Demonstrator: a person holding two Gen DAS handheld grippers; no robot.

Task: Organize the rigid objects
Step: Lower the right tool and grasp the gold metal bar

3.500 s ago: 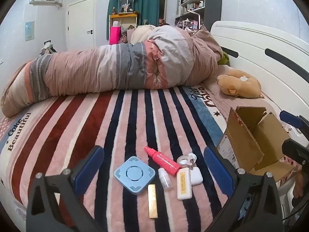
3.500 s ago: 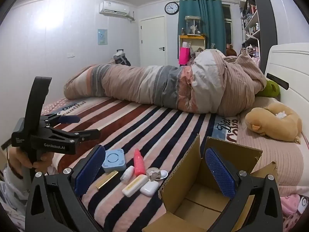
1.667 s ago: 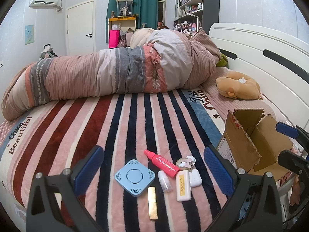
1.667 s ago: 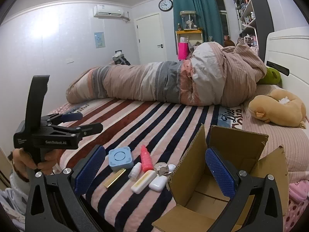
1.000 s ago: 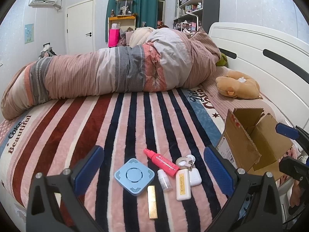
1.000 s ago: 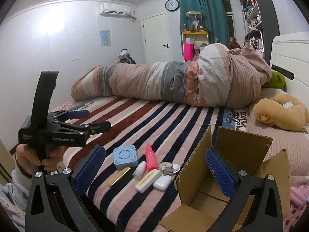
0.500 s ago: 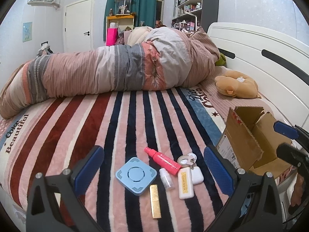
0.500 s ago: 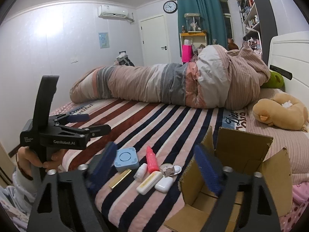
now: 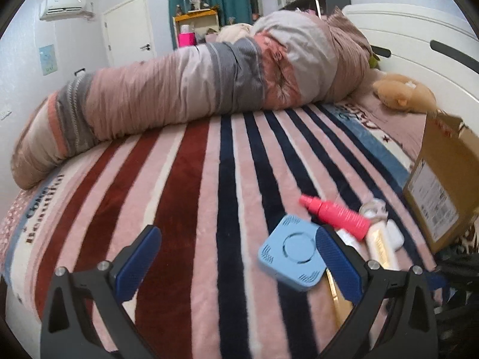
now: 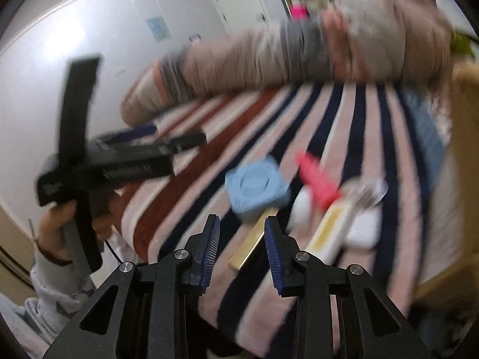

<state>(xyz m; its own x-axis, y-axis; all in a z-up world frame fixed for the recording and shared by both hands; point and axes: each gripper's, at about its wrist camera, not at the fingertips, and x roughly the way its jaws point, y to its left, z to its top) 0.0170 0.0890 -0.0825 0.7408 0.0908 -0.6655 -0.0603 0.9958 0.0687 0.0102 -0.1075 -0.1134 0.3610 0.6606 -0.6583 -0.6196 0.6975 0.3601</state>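
Observation:
Small objects lie in a cluster on the striped blanket: a light blue square device (image 9: 292,251) (image 10: 257,187), a pink spray bottle (image 9: 335,214) (image 10: 318,184), a gold bar (image 10: 254,243), a cream tube (image 9: 381,248) (image 10: 332,230), a white case (image 10: 363,230) and a small white bottle. My left gripper (image 9: 236,263) is open and empty, with its right finger in front of the blue device. My right gripper (image 10: 241,245) has narrowed to a small gap, holds nothing, and hovers just short of the gold bar. The right wrist view is blurred.
An open cardboard box (image 9: 446,185) stands right of the cluster. A rolled striped duvet (image 9: 209,80) lies across the far side of the bed. A tan plush toy (image 9: 404,92) rests by the white headboard (image 9: 419,36). The left gripper shows in the right wrist view (image 10: 119,155).
My right gripper has swung left and down toward the cluster and its jaws have closed to a narrow gap. My left gripper has shifted left, so the objects now sit at its right.

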